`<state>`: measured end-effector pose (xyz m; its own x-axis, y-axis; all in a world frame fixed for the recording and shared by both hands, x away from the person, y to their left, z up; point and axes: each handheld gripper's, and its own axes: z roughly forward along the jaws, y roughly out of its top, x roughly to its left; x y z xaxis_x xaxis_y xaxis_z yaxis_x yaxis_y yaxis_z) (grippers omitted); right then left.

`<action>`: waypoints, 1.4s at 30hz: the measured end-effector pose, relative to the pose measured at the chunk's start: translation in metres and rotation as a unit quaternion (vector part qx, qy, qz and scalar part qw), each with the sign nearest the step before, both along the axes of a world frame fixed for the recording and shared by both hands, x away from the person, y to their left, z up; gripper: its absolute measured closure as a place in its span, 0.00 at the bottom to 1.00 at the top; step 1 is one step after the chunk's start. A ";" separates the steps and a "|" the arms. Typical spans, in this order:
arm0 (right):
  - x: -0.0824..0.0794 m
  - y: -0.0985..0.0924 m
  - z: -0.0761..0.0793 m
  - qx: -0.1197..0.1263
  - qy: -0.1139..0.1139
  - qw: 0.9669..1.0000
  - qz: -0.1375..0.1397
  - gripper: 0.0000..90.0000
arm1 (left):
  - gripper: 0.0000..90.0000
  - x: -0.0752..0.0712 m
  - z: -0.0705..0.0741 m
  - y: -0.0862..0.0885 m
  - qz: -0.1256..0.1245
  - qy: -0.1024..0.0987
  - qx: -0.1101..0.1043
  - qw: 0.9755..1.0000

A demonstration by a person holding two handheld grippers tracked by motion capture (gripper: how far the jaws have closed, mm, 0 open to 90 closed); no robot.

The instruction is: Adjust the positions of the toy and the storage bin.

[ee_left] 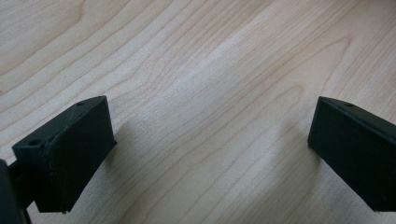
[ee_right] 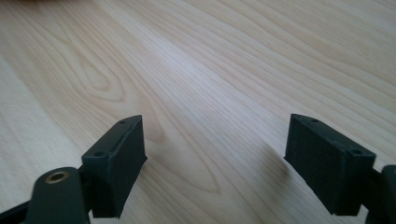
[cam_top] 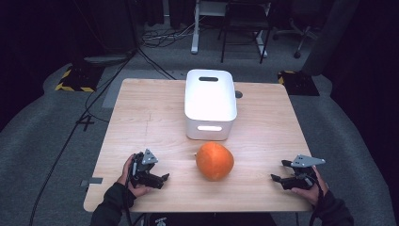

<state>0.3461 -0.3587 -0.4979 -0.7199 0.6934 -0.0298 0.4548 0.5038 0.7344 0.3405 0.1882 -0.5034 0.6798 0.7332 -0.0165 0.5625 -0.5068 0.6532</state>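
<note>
Left gripper point(cam_top: 161, 179): we hold it low over the near left part of the table, left of the pumpkin and apart from it. Its jaws stand wide apart with nothing between them; in the left gripper view point(ee_left: 205, 158) we see bare wood grain between the two black jaws.

Right gripper point(cam_top: 277, 179): we hold it low over the near right part of the table, right of the pumpkin and well apart from it. Its jaws are also spread and hold nothing; in the right gripper view point(ee_right: 215, 163) plain wood lies between them.

Left hand point(cam_top: 131, 176): it wraps the body of the left gripper from the near side, the dark sleeve coming in at the near edge.

Right hand point(cam_top: 308, 186): it grips the right gripper from the near right, the sleeve behind it.

Pumpkin point(cam_top: 214, 161): we see it, orange and round, resting on the table near the middle, between the two grippers. It sits just on the near side of the bin; whether it touches the bin's near wall we cannot tell.

Bin point(cam_top: 210, 104): white, with a handle slot in its near wall and one in its far wall, standing upright on the far half of the table, close to the middle.

Table point(cam_top: 141, 117): light wood, square, standing on a grey floor.

Cables point(cam_top: 84, 117): dark lines run across the floor at the far left of the table.
</note>
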 end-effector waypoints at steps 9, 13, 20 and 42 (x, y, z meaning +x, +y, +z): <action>-0.002 0.036 0.016 -0.004 -0.013 0.999 0.045 0.24 | 0.01 0.000 0.000 0.000 -0.004 -0.001 0.002 1.000; -0.002 0.056 0.023 0.001 -0.027 0.997 0.069 0.25 | 0.01 0.000 0.000 0.000 -0.003 0.000 0.001 1.000; 0.005 0.087 0.039 0.014 -0.041 0.995 0.095 0.26 | 0.01 0.000 0.000 0.001 -0.004 -0.001 0.001 1.000; 0.007 0.160 0.078 0.059 -0.073 0.980 0.177 0.24 | 0.01 0.000 0.000 0.001 -0.004 0.000 0.001 1.000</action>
<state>0.3531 -0.1987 -0.4198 -0.9098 0.4064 -0.0849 0.1534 0.5192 0.8408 0.3409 0.1889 -0.5034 0.6853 0.7281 -0.0152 0.5584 -0.5120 0.6527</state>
